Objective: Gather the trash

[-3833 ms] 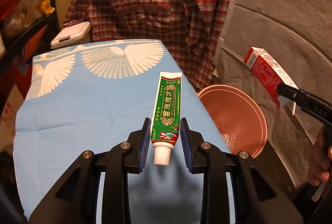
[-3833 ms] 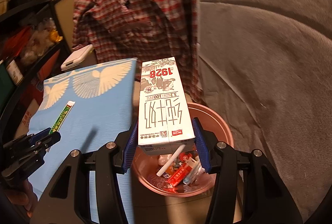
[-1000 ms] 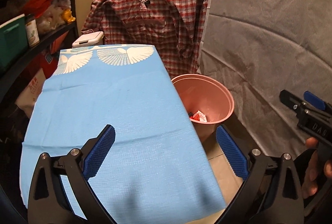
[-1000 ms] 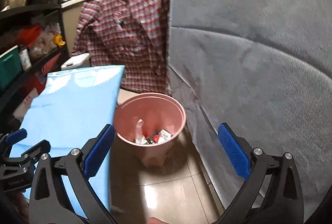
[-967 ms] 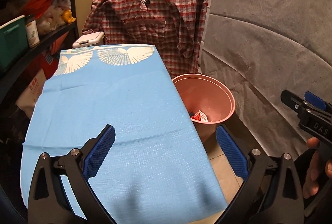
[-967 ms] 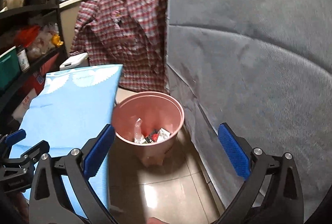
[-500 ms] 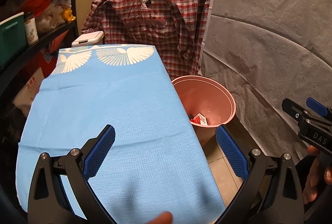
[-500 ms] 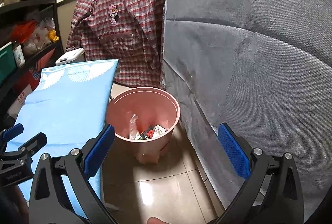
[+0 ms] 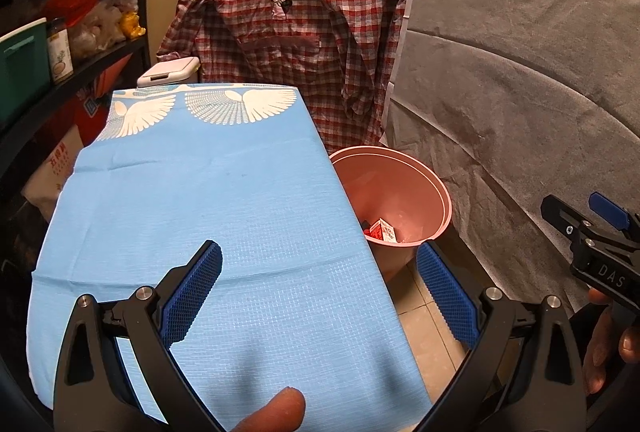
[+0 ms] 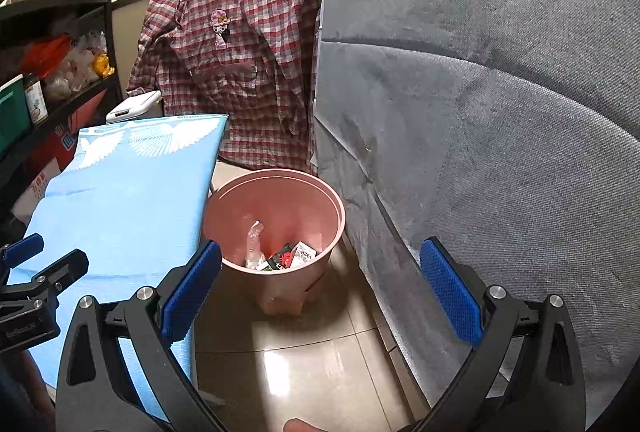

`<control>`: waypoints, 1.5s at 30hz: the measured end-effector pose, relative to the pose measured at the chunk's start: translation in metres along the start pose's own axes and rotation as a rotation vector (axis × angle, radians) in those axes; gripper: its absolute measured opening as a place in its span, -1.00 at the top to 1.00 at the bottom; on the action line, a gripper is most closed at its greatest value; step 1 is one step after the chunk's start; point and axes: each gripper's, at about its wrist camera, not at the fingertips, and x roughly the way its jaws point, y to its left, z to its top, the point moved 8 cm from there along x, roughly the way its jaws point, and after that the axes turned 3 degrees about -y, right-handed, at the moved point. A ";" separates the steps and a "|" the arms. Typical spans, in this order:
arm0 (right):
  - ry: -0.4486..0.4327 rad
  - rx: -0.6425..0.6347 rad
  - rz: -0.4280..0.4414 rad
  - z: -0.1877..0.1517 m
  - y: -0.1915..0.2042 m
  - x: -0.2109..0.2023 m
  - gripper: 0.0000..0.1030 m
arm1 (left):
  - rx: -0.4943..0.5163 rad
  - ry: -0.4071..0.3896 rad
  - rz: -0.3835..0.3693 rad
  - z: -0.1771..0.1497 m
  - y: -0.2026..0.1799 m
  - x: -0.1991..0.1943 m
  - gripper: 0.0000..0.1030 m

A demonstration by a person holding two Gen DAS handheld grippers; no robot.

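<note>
A pink trash bin (image 10: 280,187) stands on the tiled floor right of the blue-covered table (image 9: 200,199); it also shows in the left wrist view (image 9: 400,171). Inside lie a milk carton (image 10: 305,252), a plastic wrapper (image 10: 254,242) and other packaging; the carton also shows in the left wrist view (image 9: 383,230). My left gripper (image 9: 318,288) is wide open and empty above the table's near right corner. My right gripper (image 10: 318,286) is wide open and empty above the floor in front of the bin.
A plaid shirt (image 9: 296,31) hangs behind the table and bin. A grey fabric-covered surface (image 10: 480,111) fills the right side. Dark shelves (image 9: 60,31) with jars and bags stand at the left. A white lidded box (image 9: 168,71) sits beyond the table's far end.
Over the last second both grippers drew back slightly, the right view turning a little left. Earlier the left held a toothpaste tube and the right a milk carton; both are open and empty now.
</note>
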 end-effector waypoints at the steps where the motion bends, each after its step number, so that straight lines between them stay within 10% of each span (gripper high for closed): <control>1: -0.001 0.001 -0.001 0.000 0.000 0.000 -0.90 | 0.002 -0.001 0.001 0.000 0.000 0.000 -0.84; 45: -0.011 -0.006 -0.006 0.009 -0.010 0.006 -0.90 | 0.014 -0.018 -0.020 0.001 -0.013 -0.002 -0.84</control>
